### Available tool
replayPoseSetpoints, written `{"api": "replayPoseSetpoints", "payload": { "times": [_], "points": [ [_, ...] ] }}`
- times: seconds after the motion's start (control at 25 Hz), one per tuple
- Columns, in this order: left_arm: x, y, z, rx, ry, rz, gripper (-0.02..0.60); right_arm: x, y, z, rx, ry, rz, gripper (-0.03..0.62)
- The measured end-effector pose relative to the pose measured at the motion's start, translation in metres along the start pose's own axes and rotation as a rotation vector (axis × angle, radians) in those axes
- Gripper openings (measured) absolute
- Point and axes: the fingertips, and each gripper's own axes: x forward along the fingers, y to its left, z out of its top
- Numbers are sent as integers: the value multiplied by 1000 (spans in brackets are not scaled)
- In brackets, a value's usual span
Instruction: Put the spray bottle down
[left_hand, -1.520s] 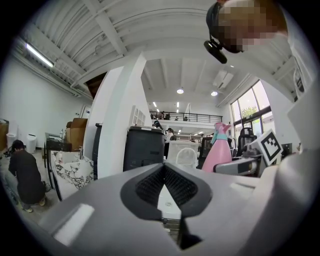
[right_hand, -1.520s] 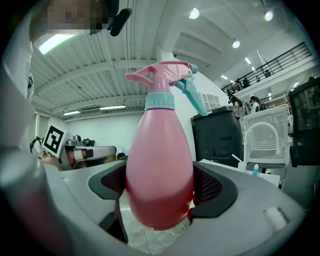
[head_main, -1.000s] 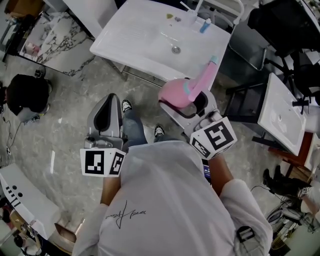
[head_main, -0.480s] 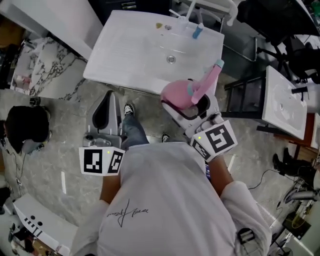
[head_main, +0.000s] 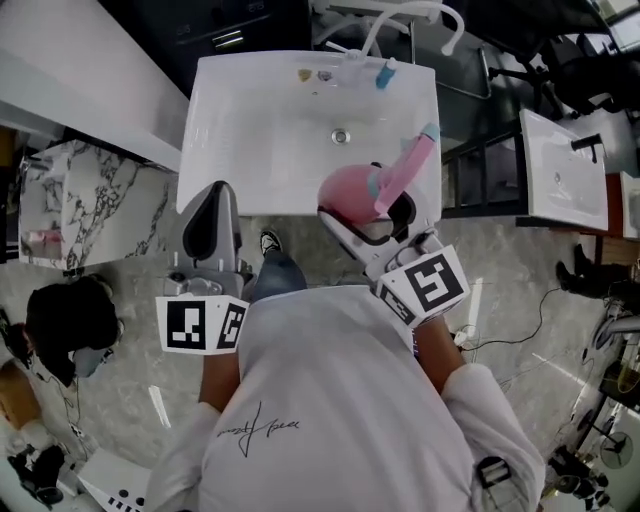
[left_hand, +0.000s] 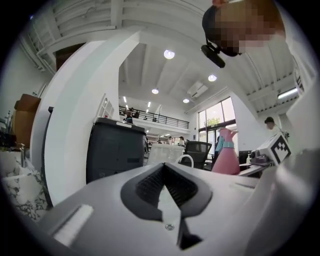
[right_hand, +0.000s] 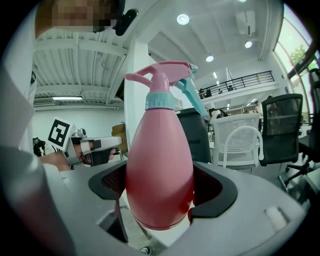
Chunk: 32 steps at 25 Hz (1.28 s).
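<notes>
A pink spray bottle (head_main: 348, 188) with a teal collar and trigger stands upright between the jaws of my right gripper (head_main: 375, 212), which is shut on its belly. In the right gripper view the bottle (right_hand: 160, 150) fills the middle, with a dark pad pressed on each side of it. It hangs over the front right rim of a white sink (head_main: 250, 120). My left gripper (head_main: 218, 192) is at the sink's front left edge, shut, with nothing between its pads. The left gripper view shows its tips meeting (left_hand: 162, 167), with the bottle (left_hand: 226, 159) off to the right.
A faucet (head_main: 400, 15) and a small blue item (head_main: 383, 75) are at the sink's back. A black rack (head_main: 480, 170) and a second white basin (head_main: 560, 170) stand to the right, and a marble counter (head_main: 70, 200) to the left. A person (head_main: 65, 320) is at lower left.
Both grippers have moved toward the sink, which now lies straight ahead and closer. The bottle has gone from over the floor to over the sink's front rim, and the grip is unchanged.
</notes>
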Motion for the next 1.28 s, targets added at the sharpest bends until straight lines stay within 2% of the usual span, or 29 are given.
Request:
{"api": "replayPoseSetpoints", "payload": {
  "times": [0.56, 0.76, 0.92, 1.08, 1.28],
  "points": [
    [38, 76, 10, -23, 6, -208, 52, 67, 22, 15, 41, -32, -210, 373],
    [48, 82, 9, -36, 20, -261, 52, 78, 26, 12, 45, -31, -256, 373],
    [54, 59, 9, -7, 18, -313, 54, 75, 16, 16, 39, -37, -262, 373],
    [64, 54, 1, -28, 31, -305, 54, 81, 6, 12, 38, -31, -250, 373],
    [69, 64, -5, -58, 57, -241, 52, 96, -6, 5, 41, -17, -221, 373]
  ]
}}
